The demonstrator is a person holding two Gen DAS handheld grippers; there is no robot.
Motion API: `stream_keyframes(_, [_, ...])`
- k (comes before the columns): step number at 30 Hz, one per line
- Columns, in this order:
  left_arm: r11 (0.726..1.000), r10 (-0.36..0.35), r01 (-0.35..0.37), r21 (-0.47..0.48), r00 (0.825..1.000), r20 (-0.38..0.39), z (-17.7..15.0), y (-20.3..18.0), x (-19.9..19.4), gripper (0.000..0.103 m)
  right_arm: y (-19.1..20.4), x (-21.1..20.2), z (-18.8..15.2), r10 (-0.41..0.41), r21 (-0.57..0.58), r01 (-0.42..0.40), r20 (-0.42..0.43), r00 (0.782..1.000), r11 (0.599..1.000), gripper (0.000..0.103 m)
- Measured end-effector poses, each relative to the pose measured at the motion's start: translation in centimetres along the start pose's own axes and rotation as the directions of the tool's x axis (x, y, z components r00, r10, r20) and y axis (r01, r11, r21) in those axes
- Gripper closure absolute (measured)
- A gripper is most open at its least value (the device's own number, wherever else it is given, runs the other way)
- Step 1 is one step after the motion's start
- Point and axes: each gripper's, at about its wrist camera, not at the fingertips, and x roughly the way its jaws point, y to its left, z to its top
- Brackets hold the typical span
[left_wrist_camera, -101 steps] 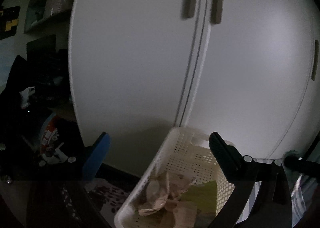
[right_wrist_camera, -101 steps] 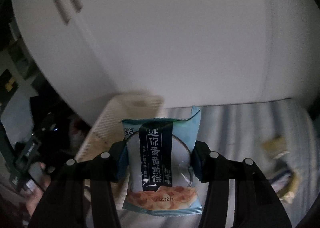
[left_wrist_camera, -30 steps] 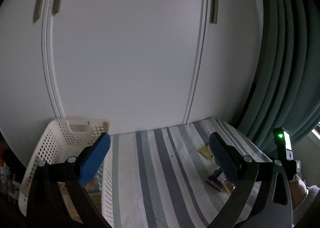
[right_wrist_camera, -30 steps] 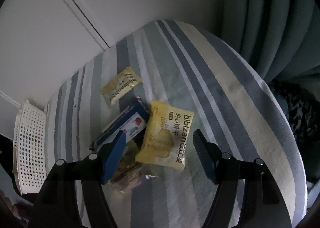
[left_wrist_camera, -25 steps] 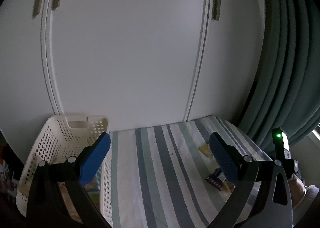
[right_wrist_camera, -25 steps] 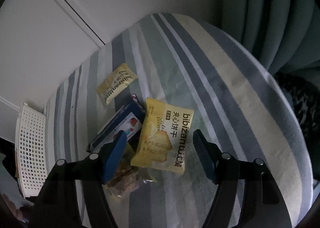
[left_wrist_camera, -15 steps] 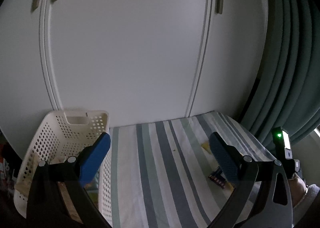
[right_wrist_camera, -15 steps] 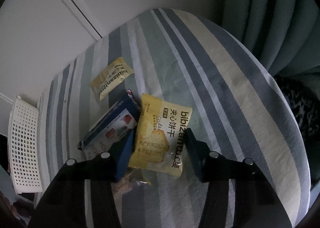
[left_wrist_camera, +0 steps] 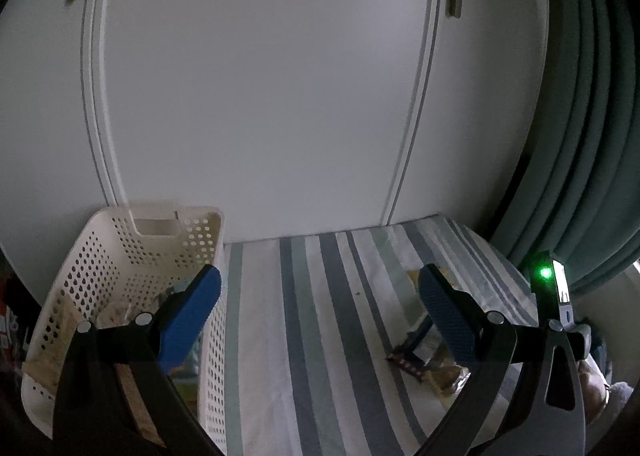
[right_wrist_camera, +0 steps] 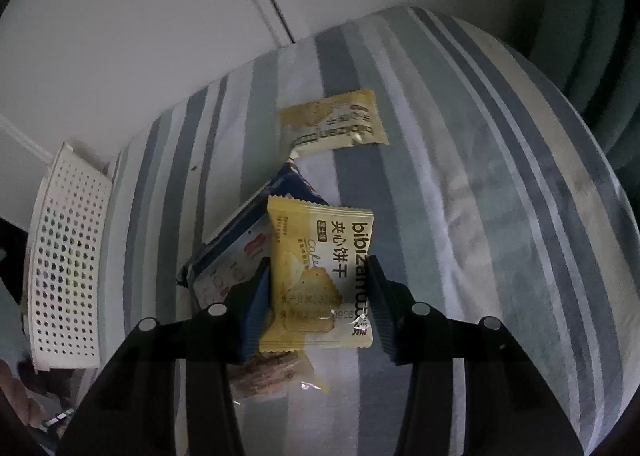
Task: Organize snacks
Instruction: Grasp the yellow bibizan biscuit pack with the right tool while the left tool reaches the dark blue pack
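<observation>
Pickup is the step in hand: your right gripper [right_wrist_camera: 320,296] has its fingers set either side of the yellow biscuit packet [right_wrist_camera: 320,272], which lies on the striped bedcover [right_wrist_camera: 500,195] atop a blue packet [right_wrist_camera: 232,256]; whether they already pinch it, I cannot tell. Your left gripper [left_wrist_camera: 320,308] hangs released and empty beside the white basket [left_wrist_camera: 120,248] at the bedcover's left edge. Next, I judge, clench firmly, lift clear of the pile, then carry it left to the basket.
</observation>
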Motion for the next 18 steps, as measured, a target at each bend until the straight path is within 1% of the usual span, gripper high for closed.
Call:
stream_keyframes(4, [1.0,0.0,0.0,0.009,1.0,-0.017,-0.4,-0.2,0.6,0.003,0.6,-1.0,-0.4,-0.059,-0.045,0.06,0.021,0.998,0.997,0.057])
stream_keyframes(6, [1.0,0.001,-0.001,0.012,1.0,-0.028,-0.6,-0.4,1.0,0.003,-0.3,-1.4,-0.5,-0.094,-0.057,0.096,0.038,0.995,0.994,0.057])
stream_keyframes(10, [1.0,0.003,-0.001,0.029,0.999,-0.053,-1.3,-1.0,2.0,0.003,-1.3,-2.5,-0.8,-0.19,-0.106,0.197,0.068,0.979,0.975,0.057])
stream_keyframes(11, [0.999,0.002,0.001,0.038,0.998,-0.062,-1.6,-1.3,2.4,0.003,-1.7,-2.7,-0.9,-0.201,-0.109,0.208,0.066,0.977,0.972,0.057])
stream_keyframes(13, [0.998,0.002,0.003,0.059,0.997,-0.081,-2.2,-1.9,3.2,0.003,-2.8,-2.8,-1.3,-0.204,-0.099,0.209,0.058,0.977,0.973,0.057])
stream_keyframes(16, [0.993,0.003,0.01,0.114,0.993,-0.121,-3.2,-3.0,4.5,0.003,-4.7,-2.7,-2.0,-0.165,-0.062,0.168,0.047,0.985,0.984,0.057])
stream_keyframes(18, [0.991,-0.016,0.037,0.132,0.987,-0.157,-3.9,-3.7,5.6,0.003,-5.0,-2.8,-1.7,-0.148,-0.051,0.151,0.058,0.987,0.987,0.057])
